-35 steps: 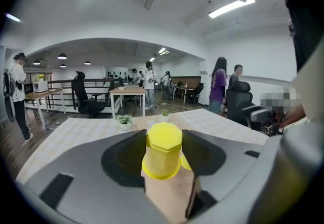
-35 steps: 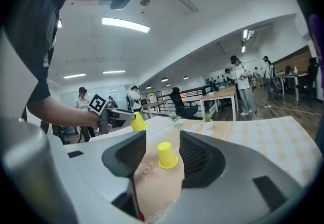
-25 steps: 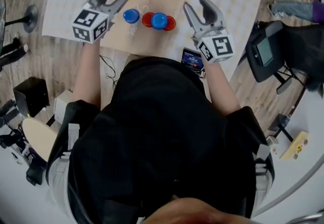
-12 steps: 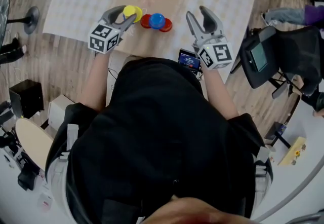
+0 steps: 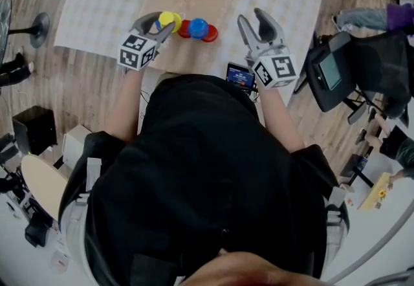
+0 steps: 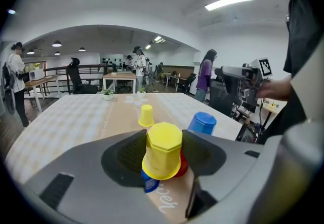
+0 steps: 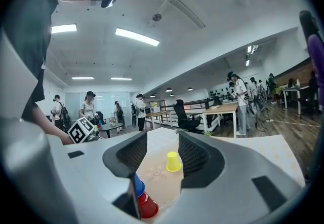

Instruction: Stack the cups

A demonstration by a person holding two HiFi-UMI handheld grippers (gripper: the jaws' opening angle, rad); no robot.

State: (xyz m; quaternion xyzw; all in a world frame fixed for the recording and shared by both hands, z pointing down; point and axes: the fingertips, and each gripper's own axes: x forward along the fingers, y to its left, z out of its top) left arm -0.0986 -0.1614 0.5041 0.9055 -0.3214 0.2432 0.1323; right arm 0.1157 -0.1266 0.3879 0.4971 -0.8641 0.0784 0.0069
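Yellow cup (image 6: 163,148), clenched upside down in the left claw (image 5: 165,24), hangs over a blue cup (image 6: 147,183) just left of the stack (image 5: 198,28). Best centred, lowered straight, then released. Right claw (image 5: 252,18), right of the stack, gapes empty.

Head cam overhead, other 2 low, table (image 5: 97,0) shared
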